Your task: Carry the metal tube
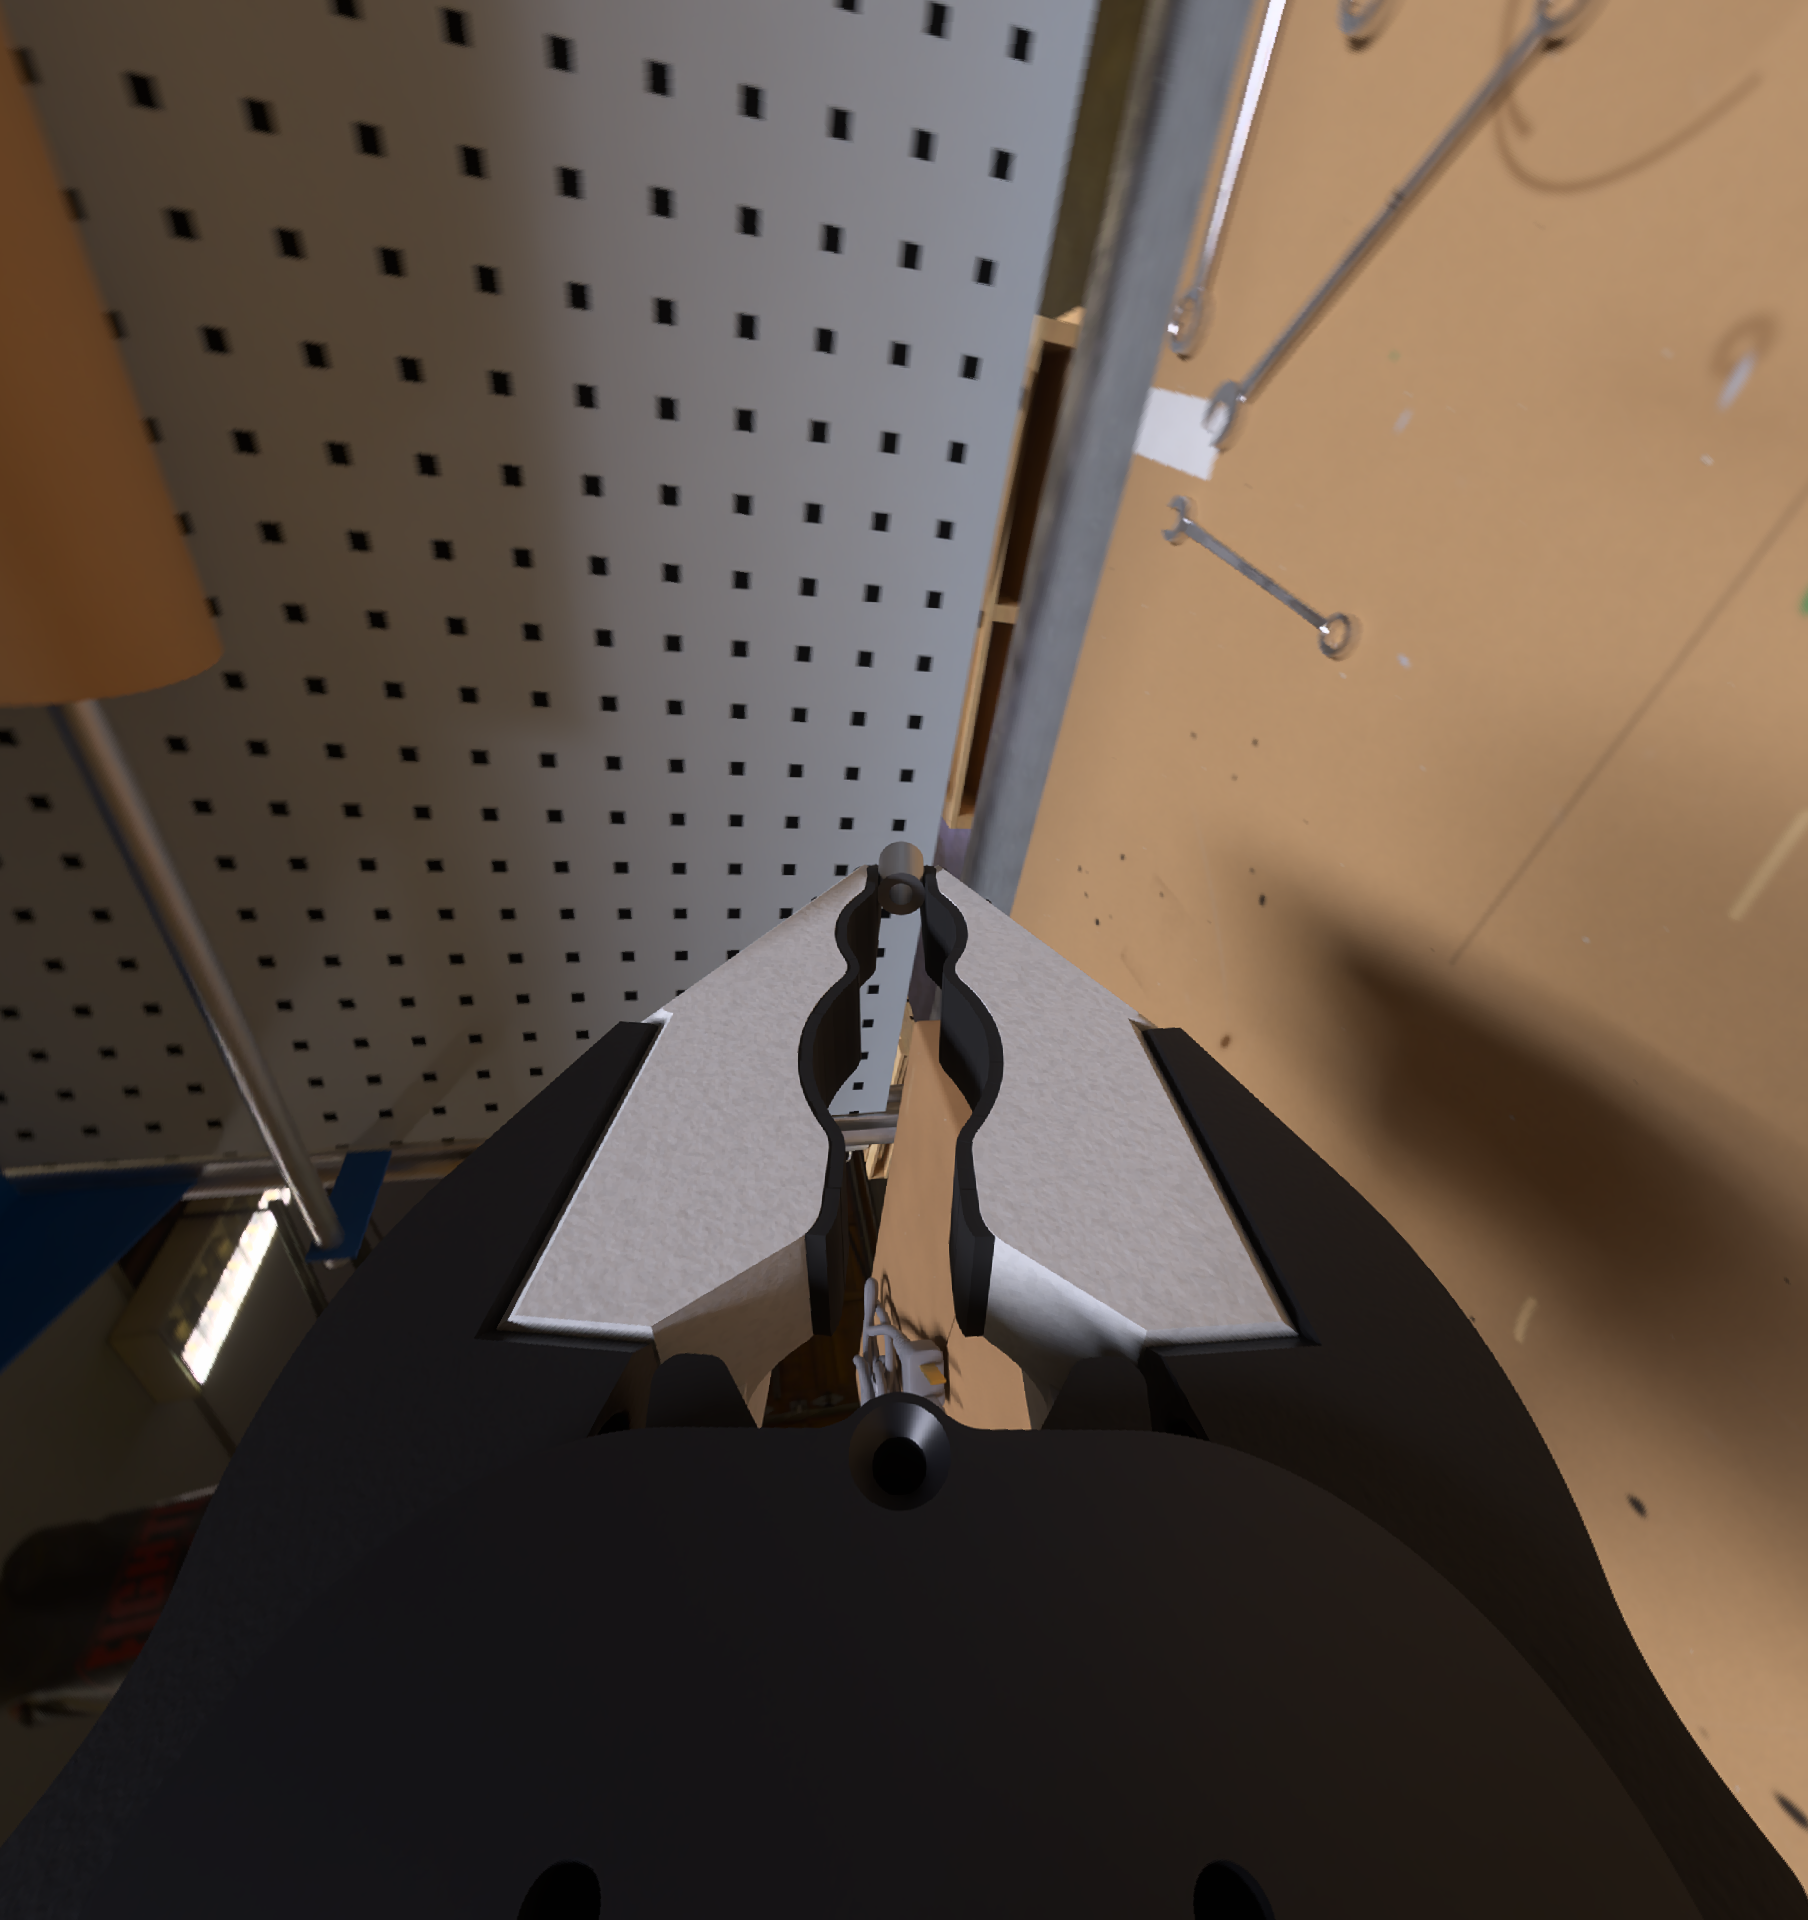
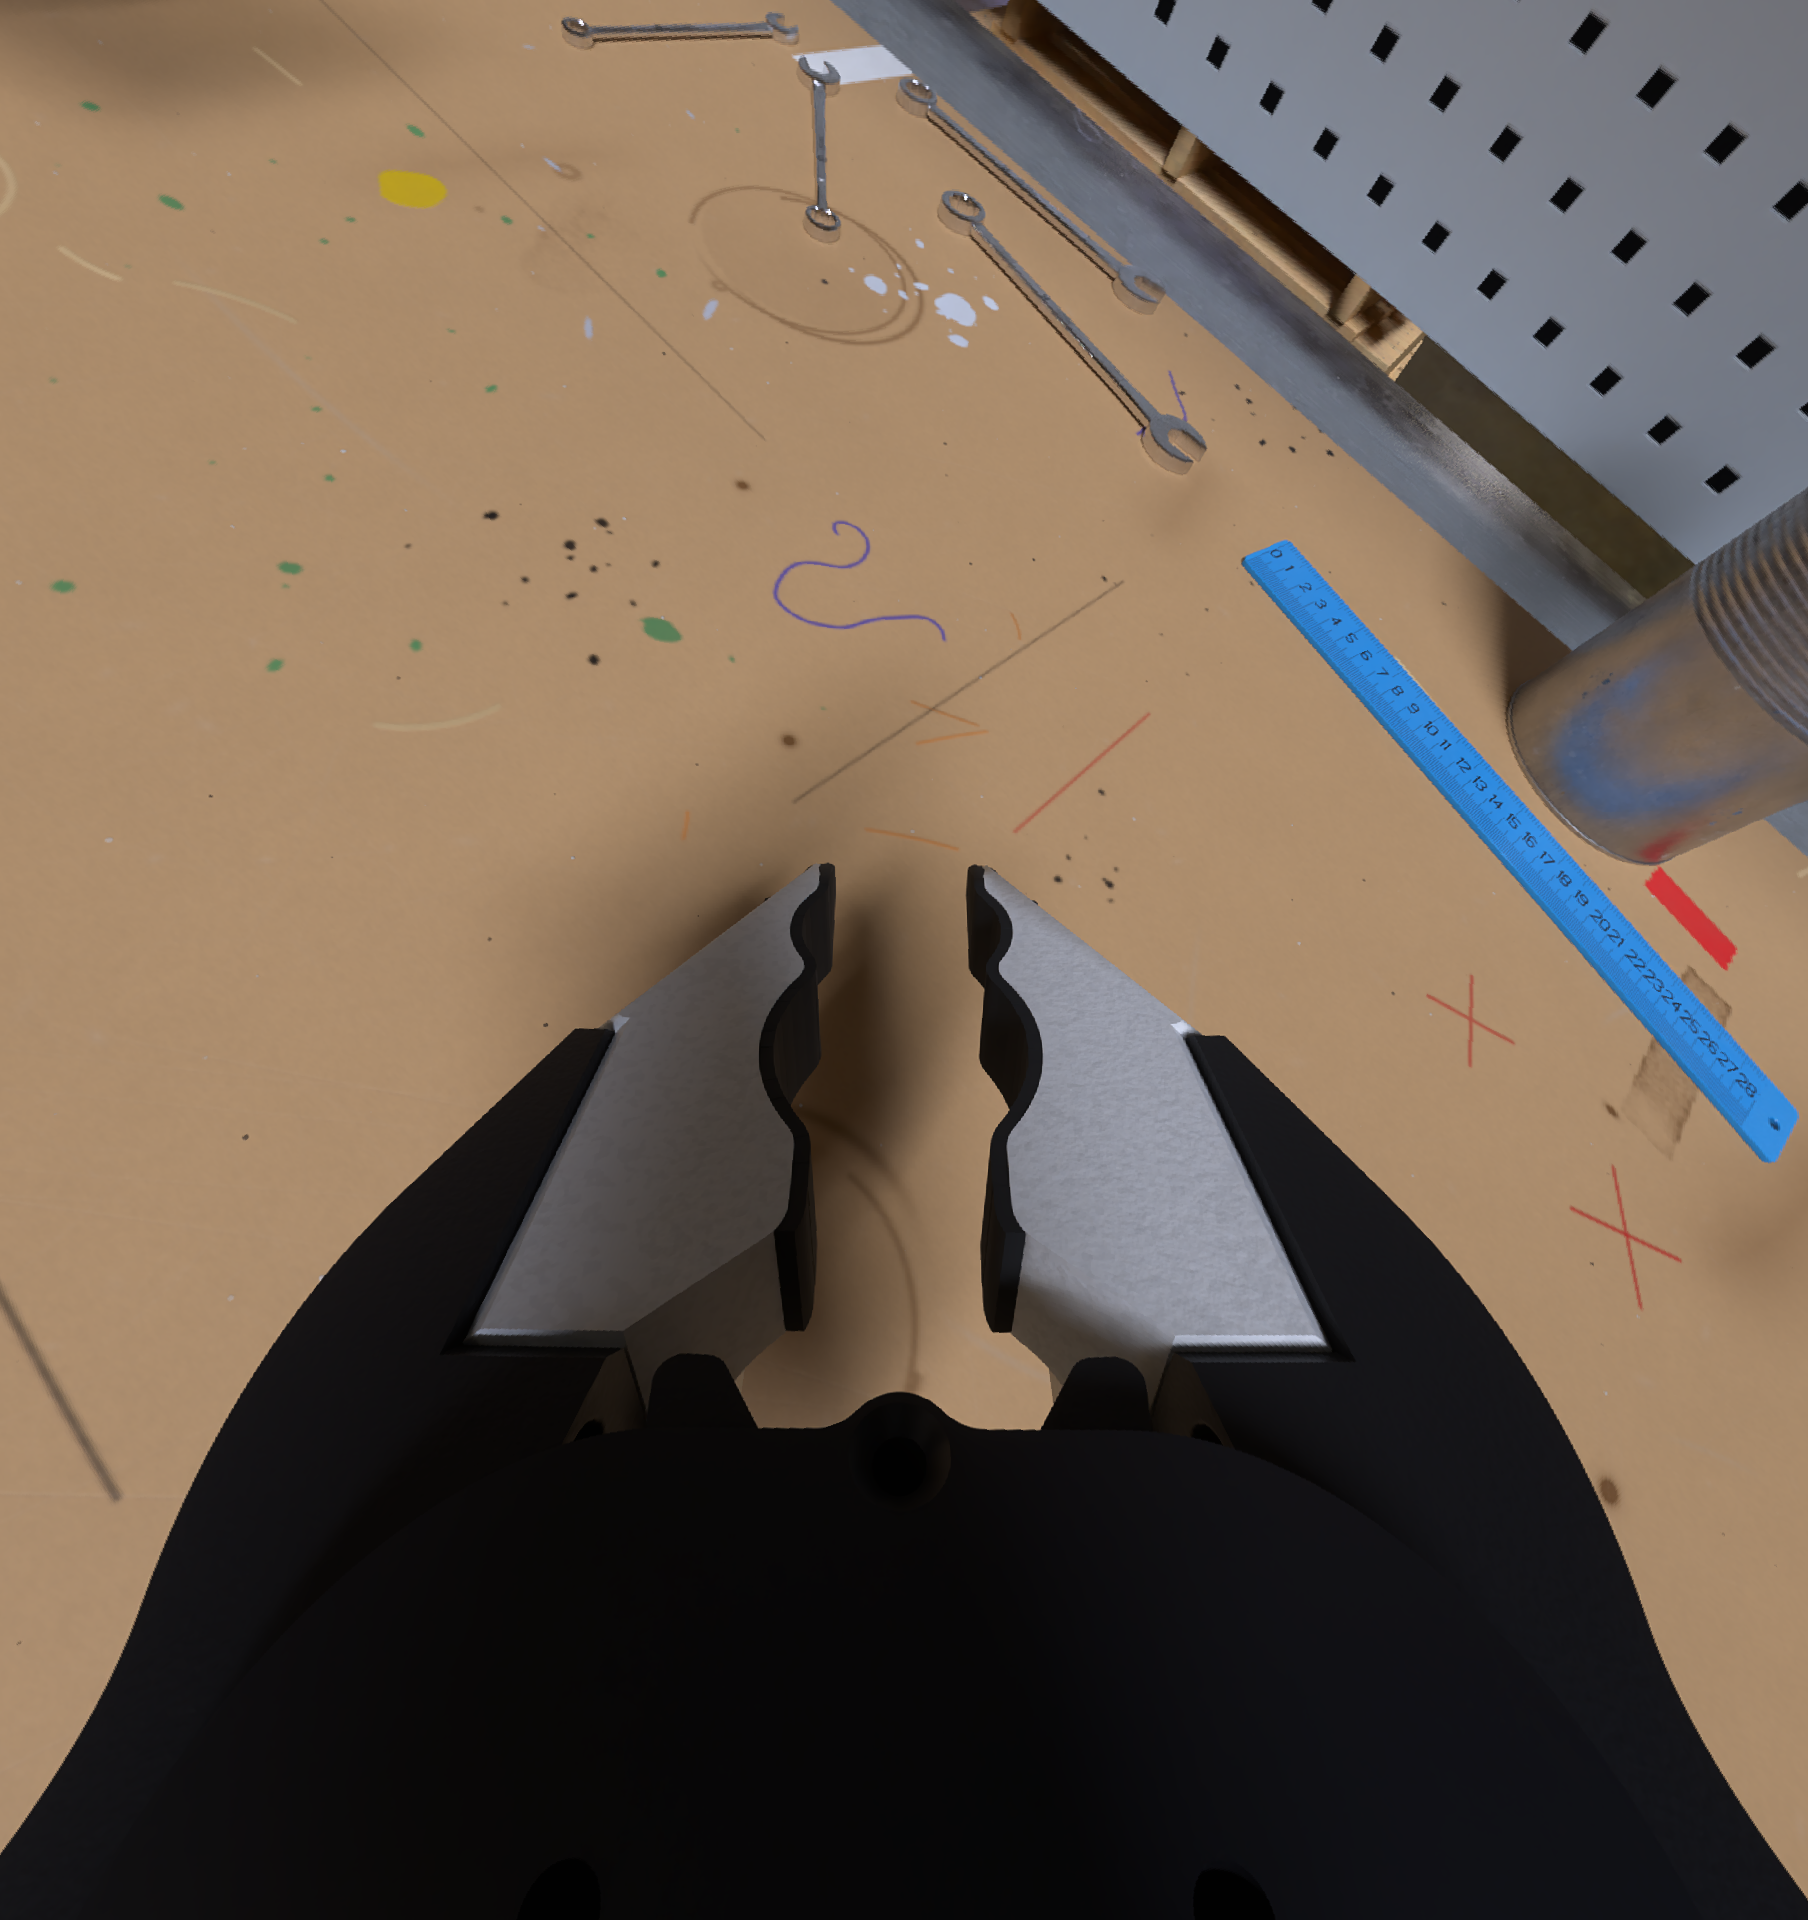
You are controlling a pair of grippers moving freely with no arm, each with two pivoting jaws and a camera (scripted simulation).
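**Two grippers, one tube, four wrenches**

Two grippers are yours to read. Your right gripper has its fingers parted with a clear gap and nothing between them; only bare bench shows through. Your left gripper has its fingers drawn nearly together, and their tips pinch one small grey cylinder. You cannot tell from that view whether this piece belongs to the tube.

One metal tube shows in your right wrist view. It is thick and dull grey with a threaded band, and it runs off the right edge. Its plain round end sits just beside the blue ruler, in front of the grey rail under the pegboard. Whether it touches the bench you cannot tell. It is well apart from your right fingers.

Count four wrenches on the bench in the right wrist view:
- one short wrench at the top
- one upright-looking wrench
- two long wrenches lying side by side near the rail

One ruler and one red strip lie beside it.
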